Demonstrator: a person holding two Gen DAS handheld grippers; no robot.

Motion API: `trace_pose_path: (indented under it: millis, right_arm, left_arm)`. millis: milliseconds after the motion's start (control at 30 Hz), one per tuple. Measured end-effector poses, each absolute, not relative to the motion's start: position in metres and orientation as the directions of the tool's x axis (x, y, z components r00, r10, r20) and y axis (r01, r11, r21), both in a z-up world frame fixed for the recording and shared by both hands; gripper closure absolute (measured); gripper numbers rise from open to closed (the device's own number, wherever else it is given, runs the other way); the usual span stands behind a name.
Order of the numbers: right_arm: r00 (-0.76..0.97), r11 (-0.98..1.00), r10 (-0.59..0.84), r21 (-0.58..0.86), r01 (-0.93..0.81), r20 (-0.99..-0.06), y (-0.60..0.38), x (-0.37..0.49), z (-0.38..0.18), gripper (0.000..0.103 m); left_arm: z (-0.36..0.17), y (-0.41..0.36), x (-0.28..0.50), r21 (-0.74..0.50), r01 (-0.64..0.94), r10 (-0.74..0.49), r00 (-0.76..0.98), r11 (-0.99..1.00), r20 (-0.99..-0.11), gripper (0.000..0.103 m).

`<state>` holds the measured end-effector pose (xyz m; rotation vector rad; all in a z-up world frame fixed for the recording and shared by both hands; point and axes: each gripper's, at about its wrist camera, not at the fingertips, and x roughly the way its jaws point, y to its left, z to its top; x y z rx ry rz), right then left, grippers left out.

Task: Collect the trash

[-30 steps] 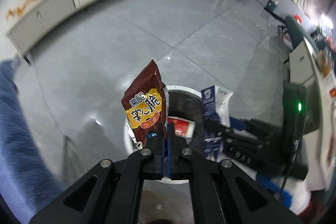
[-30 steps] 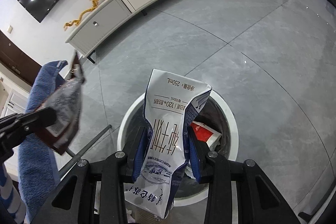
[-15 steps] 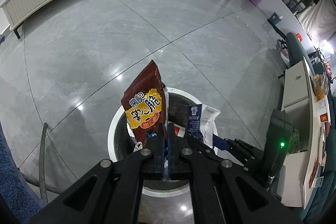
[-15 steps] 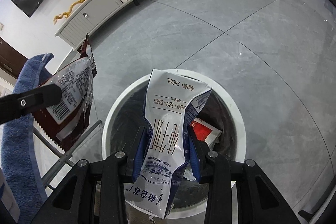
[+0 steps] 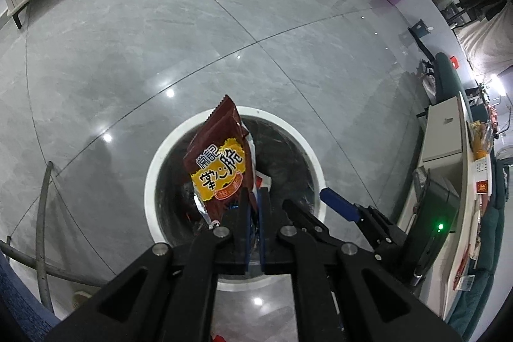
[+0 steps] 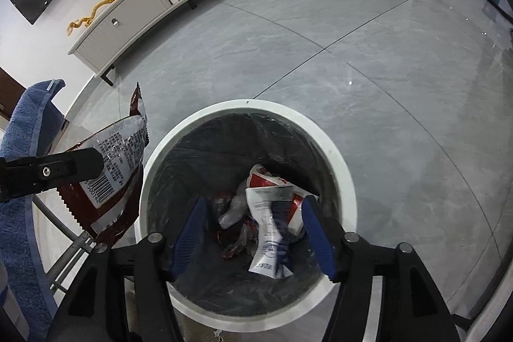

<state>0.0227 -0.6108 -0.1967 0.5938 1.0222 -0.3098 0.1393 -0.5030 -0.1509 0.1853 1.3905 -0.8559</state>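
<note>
I was at the dropping stage, with both hands over the bin (image 6: 340, 156), a round white one lined with a dark bag that stood on the grey floor (image 5: 128, 60).

My right gripper (image 6: 253, 233) hung straight above the bin's mouth. Its jaws were opening and nothing was pressed between the blue pads (image 6: 189, 229). The milk carton (image 6: 272, 233), white and blue and a little blurred, showed between them and lower down, inside the bin among a red-and-white packet (image 6: 269, 178) and other crumpled wrappers. I judged it was out of my grip and falling or already landed; I could not tell which.

My left gripper (image 5: 254, 215) was pinched nearly shut on the lower edge of the snack bag (image 5: 221, 162), a brown one with a yellow label, which stood up from the jaws. In my left view the bag seemed to sit over the bin's opening. In my right view it hung beside the bin's left rim and partly outside it, near a blue towel (image 6: 22, 124), so I could not be sure it would clear the rim.

So one piece was done and one was left. The next move, as I judged it, called for carrying the left hand further in over the middle of the opening, then loosening the jaws so the bag dropped inside. The right hand needed to pull back out of the way. A light, stiff bag like that could catch on the rim or flutter onto the floor.
</note>
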Motion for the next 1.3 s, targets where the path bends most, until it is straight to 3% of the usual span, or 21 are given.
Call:
trace_pose_path:
  millis: [167,233,267,300,433,900,1300]
  right_arm:
    - [0.512,0.802,0.009,0.312,0.509,-0.859,-0.609,0.01,-0.187,0.04]
    - [0.517,0.807,-0.002,0.304,0.507,-0.856,-0.608,0.005,-0.182,0.04]
    - [0.519,0.807,-0.008,0.301,0.508,-0.855,-0.607,0.002,-0.179,0.04]
    - [0.523,0.807,-0.015,0.298,0.509,-0.852,-0.606,-0.001,-0.175,0.04]
    - [0.534,0.805,-0.03,0.296,0.514,-0.845,-0.606,-0.008,-0.163,0.04]
    - [0.607,0.86,-0.126,0.22,0.461,-0.785,-0.56,-0.016,-0.097,0.033]
    - [0.659,0.894,-0.169,0.168,0.416,-0.733,-0.502,-0.021,-0.051,0.021]
  left_arm:
    - [-0.148,-0.502,0.133,-0.374,0.625,-0.424,-0.076,0.685,-0.902,0.096]
    - [-0.147,-0.5,0.131,-0.372,0.628,-0.425,-0.072,0.683,-0.902,0.077]
    - [-0.144,-0.498,0.131,-0.367,0.626,-0.429,-0.057,0.688,-0.901,0.052]
    - [-0.142,-0.496,0.131,-0.363,0.624,-0.437,-0.038,0.692,-0.899,0.042]
    - [-0.129,-0.49,0.129,-0.368,0.625,-0.462,-0.013,0.688,-0.887,0.042]
    - [-0.045,-0.411,0.085,-0.168,0.662,-0.49,0.338,0.731,-0.803,0.042]
    - [-0.012,-0.308,0.061,-0.024,0.576,-0.388,0.519,0.817,-0.762,0.042]
